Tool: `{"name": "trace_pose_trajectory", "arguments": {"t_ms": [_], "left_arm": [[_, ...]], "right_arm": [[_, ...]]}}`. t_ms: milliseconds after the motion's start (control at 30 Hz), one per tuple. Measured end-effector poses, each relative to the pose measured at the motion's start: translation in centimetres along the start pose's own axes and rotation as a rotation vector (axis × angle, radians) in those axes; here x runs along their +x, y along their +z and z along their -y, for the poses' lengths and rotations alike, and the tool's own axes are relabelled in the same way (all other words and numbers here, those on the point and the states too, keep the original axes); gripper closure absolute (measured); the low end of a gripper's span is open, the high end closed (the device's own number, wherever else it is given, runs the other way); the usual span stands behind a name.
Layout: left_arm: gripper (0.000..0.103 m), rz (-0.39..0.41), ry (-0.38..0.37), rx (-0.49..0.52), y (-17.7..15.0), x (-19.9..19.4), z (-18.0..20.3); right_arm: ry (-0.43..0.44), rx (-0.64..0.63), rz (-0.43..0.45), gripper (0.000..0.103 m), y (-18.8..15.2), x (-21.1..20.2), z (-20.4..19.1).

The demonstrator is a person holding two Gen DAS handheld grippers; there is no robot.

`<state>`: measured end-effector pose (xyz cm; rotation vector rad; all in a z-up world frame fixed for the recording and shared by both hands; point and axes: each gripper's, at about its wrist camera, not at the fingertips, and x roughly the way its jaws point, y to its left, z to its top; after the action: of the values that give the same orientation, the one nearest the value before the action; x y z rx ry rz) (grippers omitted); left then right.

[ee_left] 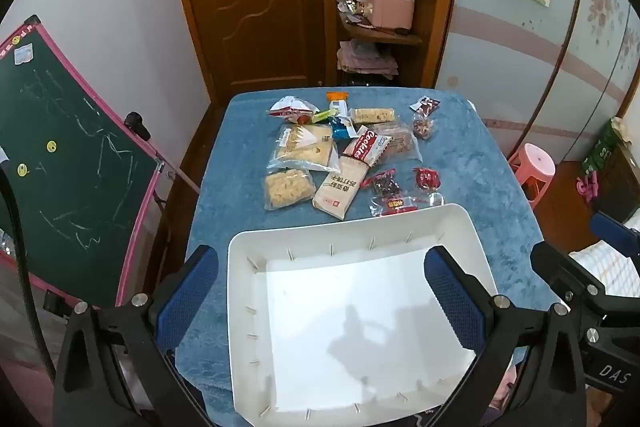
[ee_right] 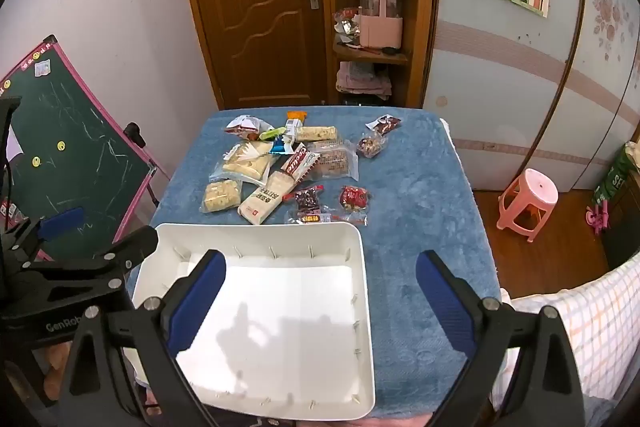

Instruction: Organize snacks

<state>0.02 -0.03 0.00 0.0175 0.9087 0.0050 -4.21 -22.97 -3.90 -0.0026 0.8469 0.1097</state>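
Nearest, both tools hang tilted down over the near end of the bench [ee_left: 480,163]. The left hand-held gripper [ee_left: 320,291] has its jaws spread as wide as they go, with nothing between the blue pads; the right hand-held gripper [ee_right: 320,291] is the same, wide and empty. Below them sits the white bin [ee_left: 472,227], empty, its near edge at the bench's front.

Just beyond the bin's far rim lie the snacks [ee_left: 340,155], a loose heap on the blue cloth. Nothing is sorted yet, so the first pick looks to be the step in hand. It would be best to start with the nearest, free-lying packs: the small red pack [ee_right: 354,197] and the dark pack [ee_right: 306,201] beside it for the right tool, the noodle pack [ee_left: 288,189] for the left. The long cracker pack [ee_left: 340,193] should be taken across its narrow width. The overlapped packs behind are better left until those on top are gone. Film wrappers are likely to slip, so a grip on the body rather than the crimped end seems wiser.

Hard to read: the clear pack against the bin's rim is partly hidden by it, the middle packs cover one another, and the far small ones are too small to identify. The bin's near wall is cut off in the left view.
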Motion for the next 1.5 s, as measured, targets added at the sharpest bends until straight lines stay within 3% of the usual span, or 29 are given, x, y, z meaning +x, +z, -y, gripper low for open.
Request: {"name": "trace_pose_trajectory", "arguments": {"t_ms": [1500], "left_arm": [[0.001, 0.001, -0.009, 0.003, 0.01, -0.43, 0.65]], "right_arm": [[0.012, 0.008, -0.027, 0.006, 0.18, 0.43, 0.31]]}}
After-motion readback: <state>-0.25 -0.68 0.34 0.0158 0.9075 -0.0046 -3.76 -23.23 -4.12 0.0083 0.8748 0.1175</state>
